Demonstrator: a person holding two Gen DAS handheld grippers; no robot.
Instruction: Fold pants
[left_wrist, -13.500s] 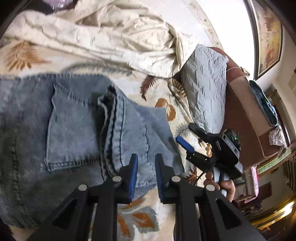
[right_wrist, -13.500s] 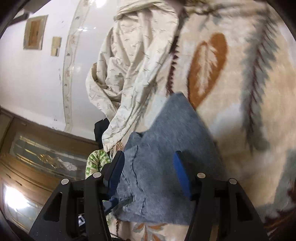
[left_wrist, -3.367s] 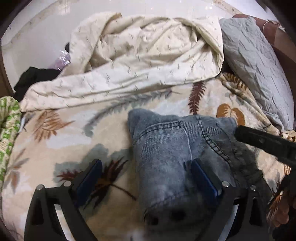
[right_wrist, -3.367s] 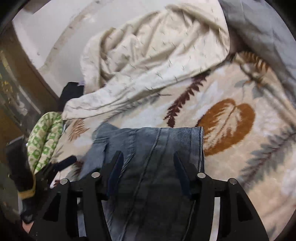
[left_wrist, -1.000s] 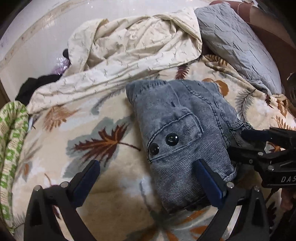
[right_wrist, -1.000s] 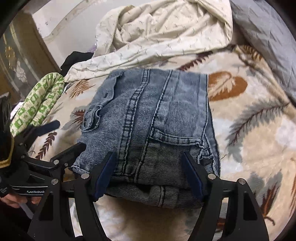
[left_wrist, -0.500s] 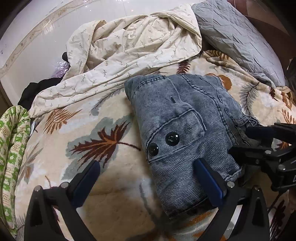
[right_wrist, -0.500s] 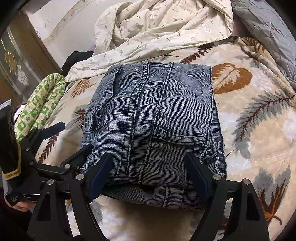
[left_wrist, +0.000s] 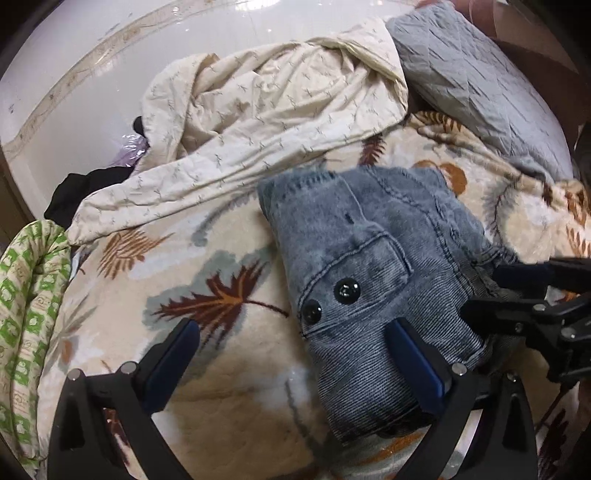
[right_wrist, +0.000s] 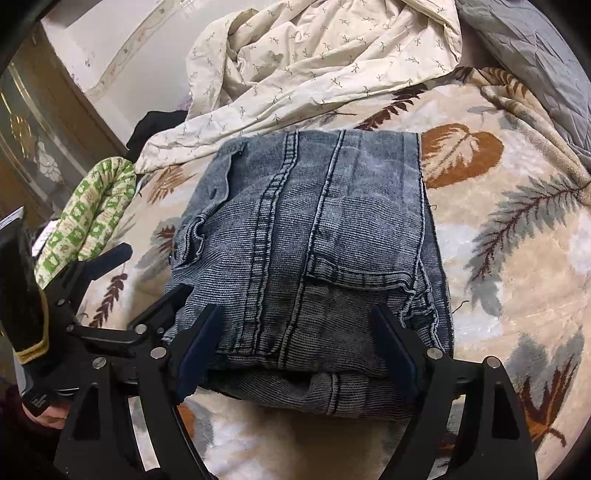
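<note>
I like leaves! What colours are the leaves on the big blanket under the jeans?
Brown, orange and grey-blue leaves on a cream blanket, clearest in the right wrist view.

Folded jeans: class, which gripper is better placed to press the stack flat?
Right. The right gripper is open and centred over the folded jeans; the left gripper straddles only their edge.

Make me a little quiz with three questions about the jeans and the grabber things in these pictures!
1. True or false: the jeans lie folded in a neat stack on the leaf-pattern blanket.
2. Is the right gripper A) squeezing the jeans, or B) open with nothing pinched?
3. Fill in: the flap on the jeans in the left wrist view has ___ dark buttons.

Key: 1 true. 2 B; the left gripper is open too. 3 two.
</note>
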